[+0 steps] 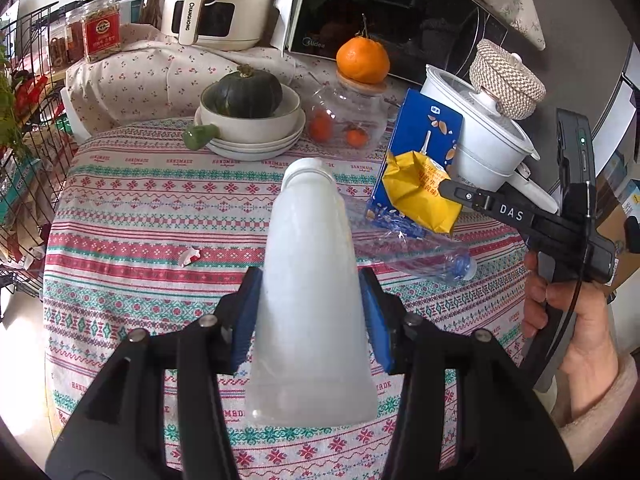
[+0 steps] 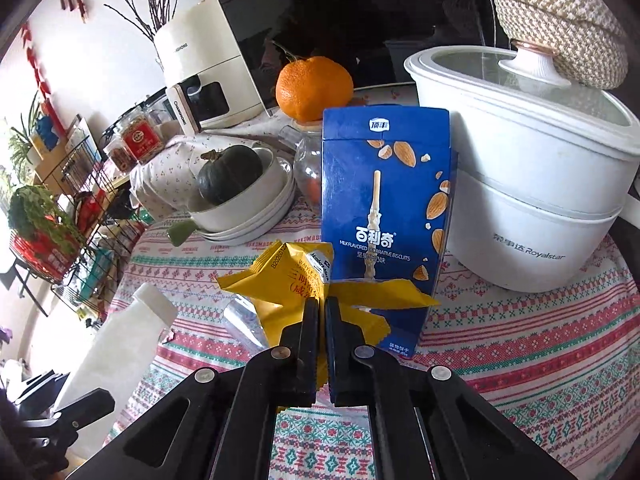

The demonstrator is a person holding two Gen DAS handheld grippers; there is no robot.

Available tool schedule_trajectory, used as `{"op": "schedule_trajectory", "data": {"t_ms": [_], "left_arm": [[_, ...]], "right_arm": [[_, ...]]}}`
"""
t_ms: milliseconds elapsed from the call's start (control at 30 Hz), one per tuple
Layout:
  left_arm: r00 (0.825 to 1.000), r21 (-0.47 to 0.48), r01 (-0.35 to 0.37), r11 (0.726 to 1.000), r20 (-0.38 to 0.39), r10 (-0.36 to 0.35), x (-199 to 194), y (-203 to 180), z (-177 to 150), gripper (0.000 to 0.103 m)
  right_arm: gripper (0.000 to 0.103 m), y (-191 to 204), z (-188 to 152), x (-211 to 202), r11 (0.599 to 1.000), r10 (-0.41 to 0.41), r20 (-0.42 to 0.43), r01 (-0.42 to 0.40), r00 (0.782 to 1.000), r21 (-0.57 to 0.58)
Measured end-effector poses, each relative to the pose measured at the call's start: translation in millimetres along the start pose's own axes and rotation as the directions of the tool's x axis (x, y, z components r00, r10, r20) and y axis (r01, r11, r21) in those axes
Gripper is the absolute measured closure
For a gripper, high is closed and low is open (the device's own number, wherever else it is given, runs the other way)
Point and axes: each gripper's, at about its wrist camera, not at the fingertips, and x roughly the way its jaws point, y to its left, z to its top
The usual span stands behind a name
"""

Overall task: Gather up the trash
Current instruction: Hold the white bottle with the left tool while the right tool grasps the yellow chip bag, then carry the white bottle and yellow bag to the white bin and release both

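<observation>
While left gripper (image 1: 310, 300) clamps white bottle (image 1: 310, 280) | right gripper (image 2: 322, 312) pinches yellow wrapper (image 2: 288, 280)

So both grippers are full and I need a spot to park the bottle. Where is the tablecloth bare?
Bare cloth lies left of the white bottle, from the paper scrap up to the stacked bowls. It is crowded right: crushed clear bottle, blue biscuit box, white pot.

A home kitchen: an air fryer (image 1: 212, 8), microwave (image 1: 384, 12) and cooking pot (image 2: 520, 184) crowd the cloth-covered table (image 1: 160, 216)
</observation>
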Motion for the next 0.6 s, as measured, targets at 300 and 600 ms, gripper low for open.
{"op": "schedule_trajectory", "data": {"t_ms": [300, 600], "left_arm": [[0.996, 0.073, 0.045, 0.996, 0.077, -0.051, -34, -49, -4, 0.053], [0.983, 0.185, 0.174, 0.967, 0.03, -0.182, -46, -138, -37, 0.053]], "right_arm": [[0.099, -15, -24, -116, 0.997, -0.072, 0.084, 0.073, 0.994, -0.011], [0.099, -73, -92, -234, 0.974, -0.221, 0.121, 0.213, 0.968, 0.072]]}}
